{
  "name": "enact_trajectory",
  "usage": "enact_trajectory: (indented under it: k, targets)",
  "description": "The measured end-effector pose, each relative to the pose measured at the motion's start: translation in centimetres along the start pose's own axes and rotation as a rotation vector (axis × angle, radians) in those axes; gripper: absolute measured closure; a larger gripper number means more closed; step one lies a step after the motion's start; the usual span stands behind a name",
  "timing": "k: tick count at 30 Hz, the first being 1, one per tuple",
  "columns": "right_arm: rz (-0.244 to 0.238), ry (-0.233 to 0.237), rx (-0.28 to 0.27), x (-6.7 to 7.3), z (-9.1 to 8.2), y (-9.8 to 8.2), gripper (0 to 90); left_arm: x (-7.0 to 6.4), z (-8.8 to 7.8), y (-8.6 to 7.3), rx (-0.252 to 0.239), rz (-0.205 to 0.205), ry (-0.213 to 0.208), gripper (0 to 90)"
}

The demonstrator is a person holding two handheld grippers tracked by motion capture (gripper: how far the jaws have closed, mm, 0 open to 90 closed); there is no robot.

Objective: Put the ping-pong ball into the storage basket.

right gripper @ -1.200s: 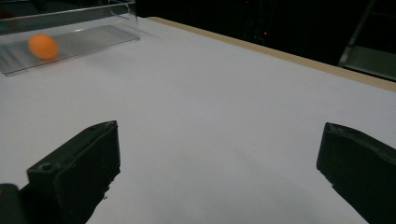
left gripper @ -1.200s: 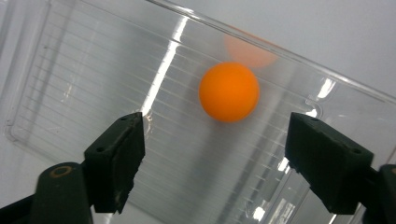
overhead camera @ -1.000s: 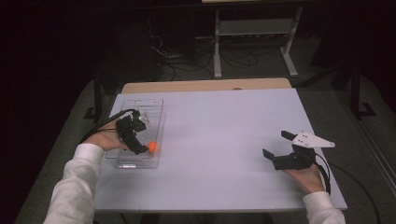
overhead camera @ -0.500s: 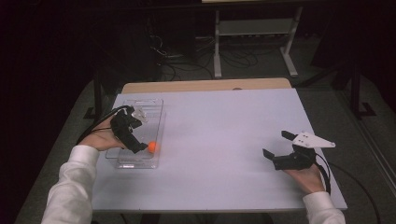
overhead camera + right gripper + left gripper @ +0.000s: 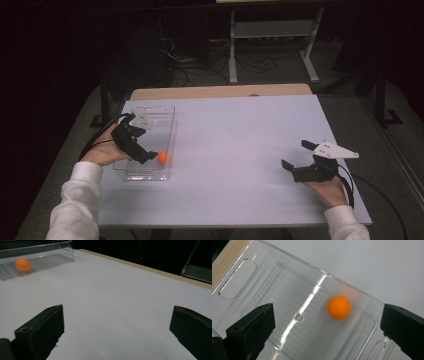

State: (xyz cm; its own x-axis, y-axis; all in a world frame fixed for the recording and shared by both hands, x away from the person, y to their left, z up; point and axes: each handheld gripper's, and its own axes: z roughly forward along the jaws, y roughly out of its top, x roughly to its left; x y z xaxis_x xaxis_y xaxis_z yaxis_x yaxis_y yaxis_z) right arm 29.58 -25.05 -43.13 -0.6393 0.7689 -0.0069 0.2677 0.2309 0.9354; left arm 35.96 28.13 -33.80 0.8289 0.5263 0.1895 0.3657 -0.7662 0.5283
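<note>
An orange ball (image 5: 163,157) lies loose on the floor of a clear plastic tray (image 5: 169,125) at the left of the white table (image 5: 235,140). My left gripper (image 5: 141,138) hovers over the tray. Its jaws have just been opening and now stand wide, with the ball (image 5: 339,307) below and between them, untouched. My right gripper (image 5: 296,154) rests low at the table's right side, open, with nothing between its jaws. In the right gripper view the ball (image 5: 23,264) and the tray (image 5: 50,255) show far off at the upper left.
A wooden strip (image 5: 215,91) borders the table's far edge. Beyond it the dark floor holds cables and a metal stand (image 5: 272,30). Bare white tabletop stretches between the two grippers.
My left hand has drawn slightly left and up, and its jaws have spread wider. The ball stays in the tray. The right gripper has kept still.
</note>
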Motion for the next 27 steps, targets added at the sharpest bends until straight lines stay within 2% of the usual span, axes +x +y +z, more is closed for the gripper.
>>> enact_trajectory:
  k: [9, 13, 27]
  targets:
    - [0.000, 0.002, 0.001, 0.1, 0.0, 0.0, 0.0, -0.1, -0.9, -0.5, -0.053, -0.019, 0.021, 0.0]
    - [-0.004, 0.002, 0.001, 0.1, 0.0, 0.0, 0.0, -0.2, -1.4, -0.7, -0.099, -0.033, 0.026, 0.0]
    - [-0.008, 0.003, 0.003, 0.2, 0.0, 0.0, 0.0, -0.9, -2.4, -2.1, -0.208, -0.085, 0.041, 0.0]
